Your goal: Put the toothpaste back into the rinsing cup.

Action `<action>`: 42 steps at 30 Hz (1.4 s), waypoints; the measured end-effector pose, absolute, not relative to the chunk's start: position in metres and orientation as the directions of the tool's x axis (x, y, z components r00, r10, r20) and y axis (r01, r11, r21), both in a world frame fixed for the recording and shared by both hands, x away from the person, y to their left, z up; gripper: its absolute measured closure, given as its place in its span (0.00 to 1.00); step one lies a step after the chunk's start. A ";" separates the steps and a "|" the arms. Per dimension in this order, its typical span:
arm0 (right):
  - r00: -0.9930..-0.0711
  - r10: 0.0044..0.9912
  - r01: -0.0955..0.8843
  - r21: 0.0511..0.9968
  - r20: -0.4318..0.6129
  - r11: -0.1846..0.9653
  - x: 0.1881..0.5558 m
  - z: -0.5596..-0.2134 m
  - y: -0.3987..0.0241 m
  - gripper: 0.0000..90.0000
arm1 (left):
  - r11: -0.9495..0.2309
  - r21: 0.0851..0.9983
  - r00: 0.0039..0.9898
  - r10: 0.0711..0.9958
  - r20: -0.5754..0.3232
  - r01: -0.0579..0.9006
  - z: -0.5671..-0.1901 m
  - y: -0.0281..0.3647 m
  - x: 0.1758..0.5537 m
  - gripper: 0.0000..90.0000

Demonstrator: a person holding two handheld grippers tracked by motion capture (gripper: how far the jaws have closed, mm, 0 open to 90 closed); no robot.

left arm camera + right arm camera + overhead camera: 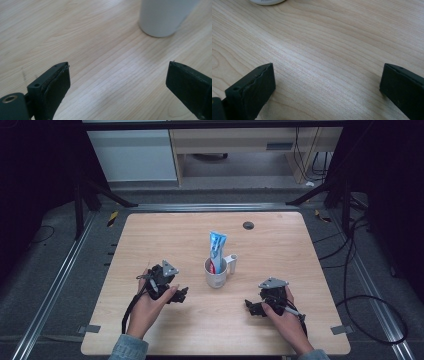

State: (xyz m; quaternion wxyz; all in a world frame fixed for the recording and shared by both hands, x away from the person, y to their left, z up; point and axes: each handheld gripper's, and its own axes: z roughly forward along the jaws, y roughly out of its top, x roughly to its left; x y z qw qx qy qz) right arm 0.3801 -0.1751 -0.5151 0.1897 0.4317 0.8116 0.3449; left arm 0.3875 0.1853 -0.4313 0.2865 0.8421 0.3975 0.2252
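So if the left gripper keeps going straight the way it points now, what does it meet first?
Most likely the white mug. In the left gripper view it stands ahead of the open left gripper, slightly right of centre, with bare table in between. Depth is unclear, so the right-hand jaw might only graze it.

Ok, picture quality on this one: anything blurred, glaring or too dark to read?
High view: the table is evenly lit and the mug with its toothpaste tube reads clearly, though the surroundings fall nearly black. Left gripper view: soft overall, the mug blurred and cut off at the top, with pale sheen on the wood. Right gripper view: a similar sheen on the grain, jaws soft-edged.
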 end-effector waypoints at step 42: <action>-0.555 0.832 0.571 0.724 -0.007 0.387 0.379 -0.515 -0.175 0.00 | -0.324 0.656 0.375 0.925 0.066 0.682 -0.491 0.294 0.450 0.06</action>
